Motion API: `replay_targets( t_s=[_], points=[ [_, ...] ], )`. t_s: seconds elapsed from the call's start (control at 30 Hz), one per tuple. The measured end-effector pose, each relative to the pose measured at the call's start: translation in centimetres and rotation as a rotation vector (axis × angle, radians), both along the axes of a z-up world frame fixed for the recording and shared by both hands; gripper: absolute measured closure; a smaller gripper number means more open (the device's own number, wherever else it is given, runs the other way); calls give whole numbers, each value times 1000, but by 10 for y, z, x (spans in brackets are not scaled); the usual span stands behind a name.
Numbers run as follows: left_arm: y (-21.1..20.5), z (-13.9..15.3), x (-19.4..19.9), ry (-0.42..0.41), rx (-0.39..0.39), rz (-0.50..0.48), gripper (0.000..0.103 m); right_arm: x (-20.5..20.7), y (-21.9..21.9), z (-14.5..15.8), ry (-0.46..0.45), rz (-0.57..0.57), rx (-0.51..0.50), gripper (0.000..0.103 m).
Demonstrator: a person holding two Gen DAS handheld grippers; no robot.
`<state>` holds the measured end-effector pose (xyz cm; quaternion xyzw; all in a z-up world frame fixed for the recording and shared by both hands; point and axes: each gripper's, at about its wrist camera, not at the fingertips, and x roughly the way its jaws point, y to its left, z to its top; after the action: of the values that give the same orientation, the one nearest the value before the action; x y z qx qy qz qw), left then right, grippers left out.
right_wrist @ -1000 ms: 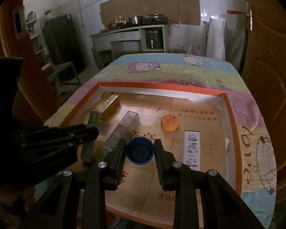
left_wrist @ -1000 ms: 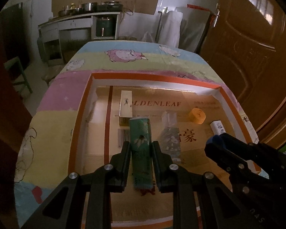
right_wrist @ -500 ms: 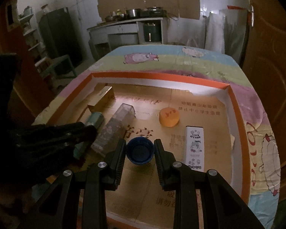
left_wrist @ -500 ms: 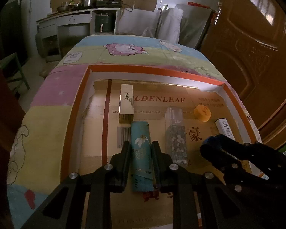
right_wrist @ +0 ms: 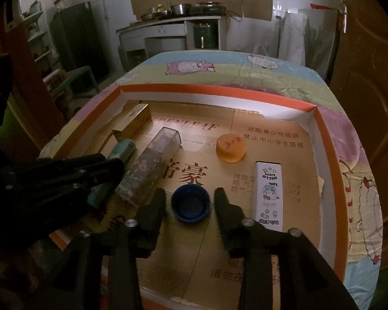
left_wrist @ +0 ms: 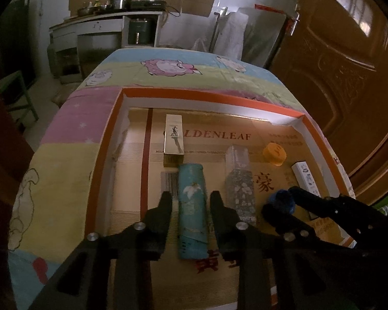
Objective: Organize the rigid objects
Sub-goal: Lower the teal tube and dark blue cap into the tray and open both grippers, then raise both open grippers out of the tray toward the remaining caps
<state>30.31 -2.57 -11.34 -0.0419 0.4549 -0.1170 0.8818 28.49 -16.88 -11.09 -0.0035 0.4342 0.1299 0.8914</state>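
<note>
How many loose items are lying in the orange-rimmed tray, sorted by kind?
Boxes: 2, gold box and white Hello Kitty box.
Tubes and bottles: 2, teal tube and clear floral bottle.
Caps: 2, orange cap and blue cap.
Total: 6.

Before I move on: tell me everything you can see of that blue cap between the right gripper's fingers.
The small round blue plastic bottle cap lies open side up on the cardboard floor of the orange-rimmed tray, its hollow inside dark. It sits between the open fingers of the right gripper, a gap showing on each side. The white Hello Kitty box lies to its right, not touching.
</note>
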Motion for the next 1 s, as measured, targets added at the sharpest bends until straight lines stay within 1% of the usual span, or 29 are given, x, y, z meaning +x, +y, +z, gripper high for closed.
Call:
replay_targets(
  t_s=[0.03,0.1,0.47,1.0],
  points=[
    [0,0,-1,-1,5,0,66,0,0,0,-1,1,2,54],
    [-1,2,-3,-4,11,0,64,0,0,1,-5,0,0,53],
    [0,17,-14,-37,11,1,64,-15,-5,21,-51,-18,4,53],
    [-1,44,-50,-89,8,-2,64,-51,-13,47,-87,-36,18,53]
  ],
)
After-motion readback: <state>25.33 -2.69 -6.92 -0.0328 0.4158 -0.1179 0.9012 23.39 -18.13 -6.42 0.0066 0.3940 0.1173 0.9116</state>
